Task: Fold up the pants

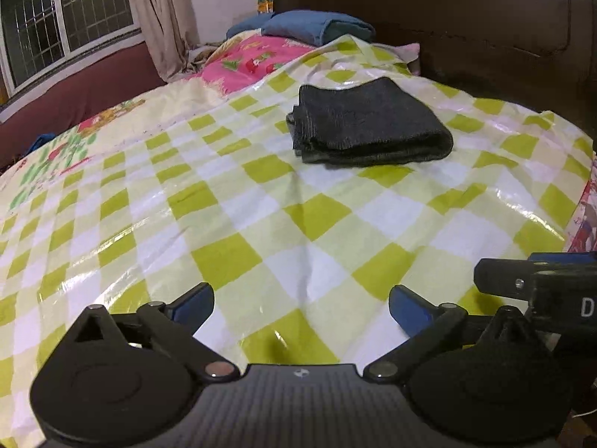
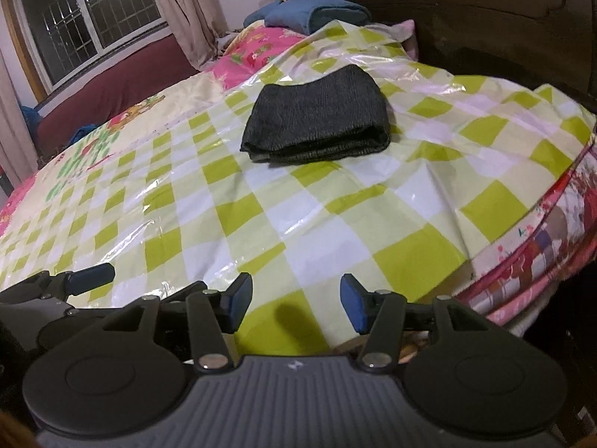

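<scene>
The dark grey pants [image 1: 367, 125] lie folded into a compact rectangle on the green-and-white checked plastic sheet [image 1: 261, 216] that covers the bed. They also show in the right wrist view [image 2: 317, 127]. My left gripper [image 1: 301, 304] is open and empty, low over the sheet, well short of the pants. My right gripper [image 2: 296, 304] is open and empty, near the bed's front right edge, also well short of the pants. The right gripper's finger [image 1: 500, 280] shows at the right edge of the left wrist view; the left gripper's finger [image 2: 89, 280] shows at the left of the right wrist view.
A folded blue blanket [image 1: 317, 28] lies at the head of the bed by the dark headboard [image 1: 466, 18]. A pink cartoon bedsheet [image 1: 253, 59] lies under the plastic. A maroon wall ledge [image 1: 74, 97], window and curtain are on the left. The mattress edge [image 2: 541, 239] drops off at the right.
</scene>
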A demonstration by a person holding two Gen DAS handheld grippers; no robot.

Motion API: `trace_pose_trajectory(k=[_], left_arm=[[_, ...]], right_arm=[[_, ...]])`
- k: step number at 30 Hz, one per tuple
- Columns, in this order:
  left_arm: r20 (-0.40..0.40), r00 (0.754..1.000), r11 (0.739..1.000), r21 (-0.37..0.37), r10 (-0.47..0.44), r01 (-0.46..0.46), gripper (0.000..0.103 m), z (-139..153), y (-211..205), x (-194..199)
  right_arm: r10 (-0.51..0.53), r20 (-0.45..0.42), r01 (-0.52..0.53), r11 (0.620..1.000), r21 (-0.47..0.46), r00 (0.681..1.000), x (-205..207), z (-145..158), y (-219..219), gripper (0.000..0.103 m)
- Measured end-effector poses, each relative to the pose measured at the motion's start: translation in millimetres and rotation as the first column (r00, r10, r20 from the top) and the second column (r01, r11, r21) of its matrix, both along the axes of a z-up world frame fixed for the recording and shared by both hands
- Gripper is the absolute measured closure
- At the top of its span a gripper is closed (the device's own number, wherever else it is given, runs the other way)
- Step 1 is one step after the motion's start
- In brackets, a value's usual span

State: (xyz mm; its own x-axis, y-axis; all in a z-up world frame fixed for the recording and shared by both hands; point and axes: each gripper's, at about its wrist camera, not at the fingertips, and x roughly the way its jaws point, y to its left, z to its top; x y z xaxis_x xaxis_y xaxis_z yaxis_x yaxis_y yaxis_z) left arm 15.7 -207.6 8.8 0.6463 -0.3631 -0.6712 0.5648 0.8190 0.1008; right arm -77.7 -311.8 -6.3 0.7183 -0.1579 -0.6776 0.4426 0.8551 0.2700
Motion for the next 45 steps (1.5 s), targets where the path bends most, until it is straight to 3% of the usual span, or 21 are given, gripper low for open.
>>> trace_pose_trajectory(k=[6, 15, 45], left_arm=[[-0.025, 0.999, 0.999, -0.027, 0.033, -0.034, 0.000, -3.4, 8.3, 5.9], [-0.021, 1.000, 0.999, -0.037, 0.019, -0.020, 0.000, -3.7, 8.6, 1.5], [-0.016, 1.000, 0.999, -0.045, 0.026, -0.026, 0.000, -1.3, 10.5, 3.1]], right_arm=[[0.027, -0.038, -0.028, 1.000, -0.007, 0.999, 0.7, -8.9, 10.9, 0.048], [-0.024, -0.019, 0.024, 1.000, 0.007, 1.000, -2.9, -8.5, 6.4, 0.048], [-0.029, -0.032, 0.029, 1.000, -0.005, 0.999, -2.1, -10.2, 9.3, 0.048]])
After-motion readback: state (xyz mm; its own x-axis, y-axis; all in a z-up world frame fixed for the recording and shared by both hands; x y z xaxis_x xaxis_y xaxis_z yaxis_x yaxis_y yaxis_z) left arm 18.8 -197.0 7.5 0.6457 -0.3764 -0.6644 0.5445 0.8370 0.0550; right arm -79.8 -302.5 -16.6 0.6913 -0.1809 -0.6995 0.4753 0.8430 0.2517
